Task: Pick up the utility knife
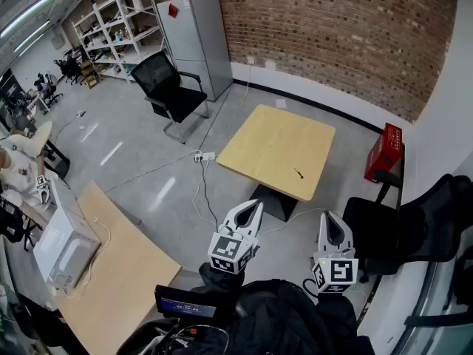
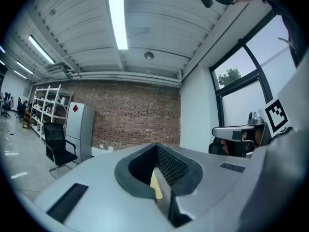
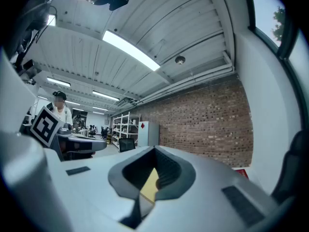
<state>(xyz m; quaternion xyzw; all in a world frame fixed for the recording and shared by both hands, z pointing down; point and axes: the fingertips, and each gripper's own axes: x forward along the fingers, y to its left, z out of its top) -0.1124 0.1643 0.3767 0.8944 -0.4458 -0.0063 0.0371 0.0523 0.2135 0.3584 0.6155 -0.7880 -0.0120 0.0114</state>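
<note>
The utility knife (image 1: 298, 173) is a small dark object lying near the right front edge of a square wooden table (image 1: 259, 146) across the floor. Both grippers are held level at the bottom of the head view, well short of that table. My left gripper (image 1: 255, 204) has its jaws pressed together with nothing between them, and so does my right gripper (image 1: 330, 217). In the left gripper view the left gripper (image 2: 163, 197) shows only a sliver of the yellow table (image 2: 155, 185) through its notch. The right gripper (image 3: 140, 202) frames the same table (image 3: 150, 185). The knife is hidden in both gripper views.
A black office chair (image 1: 168, 87) and a grey cabinet (image 1: 198, 43) stand beyond the table, a red box (image 1: 384, 152) to its right. Cables and a power strip (image 1: 203, 156) lie on the floor. A long wooden bench with a white appliance (image 1: 63, 246) is at left, a black chair (image 1: 414, 228) at right.
</note>
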